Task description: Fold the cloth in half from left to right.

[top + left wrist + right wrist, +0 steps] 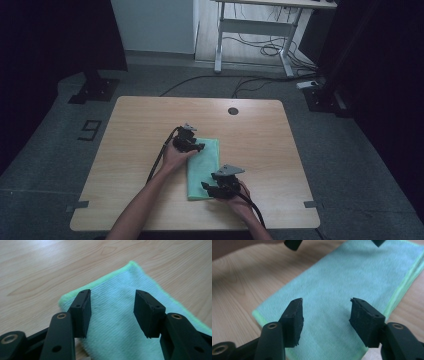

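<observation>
Cloth [202, 170]: folded, flat at desk [130, 130] centre.
Left tool [199, 147]: open over cloth's upper edge.
Right tool [206, 187]: open, lower edge.

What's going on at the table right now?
A person is working a folded green cloth on a wooden table with a gripper in each hand. The left gripper sits over the cloth's far end, the right gripper over its near end. Both have open jaws with nothing pinched; the cloth lies flat.
</observation>
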A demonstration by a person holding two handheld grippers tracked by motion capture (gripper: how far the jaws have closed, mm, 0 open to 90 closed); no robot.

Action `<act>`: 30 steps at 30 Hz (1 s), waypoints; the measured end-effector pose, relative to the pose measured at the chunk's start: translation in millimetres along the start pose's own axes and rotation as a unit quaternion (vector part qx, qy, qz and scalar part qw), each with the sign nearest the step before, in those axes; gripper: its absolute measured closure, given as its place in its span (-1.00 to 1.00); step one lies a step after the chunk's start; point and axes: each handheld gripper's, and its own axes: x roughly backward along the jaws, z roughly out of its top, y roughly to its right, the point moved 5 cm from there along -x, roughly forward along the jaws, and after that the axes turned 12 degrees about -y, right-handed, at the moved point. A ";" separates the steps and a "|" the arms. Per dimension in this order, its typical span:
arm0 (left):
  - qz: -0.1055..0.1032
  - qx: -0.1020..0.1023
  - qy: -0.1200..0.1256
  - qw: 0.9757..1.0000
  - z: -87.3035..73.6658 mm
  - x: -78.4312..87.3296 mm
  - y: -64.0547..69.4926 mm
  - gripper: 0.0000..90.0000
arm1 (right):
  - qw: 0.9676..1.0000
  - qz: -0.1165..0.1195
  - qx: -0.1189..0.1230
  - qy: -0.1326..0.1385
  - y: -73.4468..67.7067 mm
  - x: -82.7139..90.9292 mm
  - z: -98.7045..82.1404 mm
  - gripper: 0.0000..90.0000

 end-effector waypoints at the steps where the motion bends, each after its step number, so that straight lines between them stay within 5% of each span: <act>1: 0.003 0.001 -0.001 1.000 -1.5 -0.8 -2.9 0.07 | 1.000 -0.002 0.002 -0.005 -1.0 -1.1 -2.2 -0.08; 5: -0.006 0.014 0.004 1.000 -5.2 -0.7 -8.5 0.09 | 1.000 -0.009 0.010 -0.023 -2.8 -5.6 -9.4 -0.13; 12: 0.003 0.000 0.005 1.000 -2.5 -5.8 -1.6 0.08 | 0.999 -0.031 0.016 -0.029 -7.1 -5.1 -13.4 -0.12; 30: -0.017 -0.031 0.001 0.999 14.0 -24.1 42.5 0.02 | 0.999 -0.028 -0.010 -0.020 5.5 26.2 -46.8 -0.03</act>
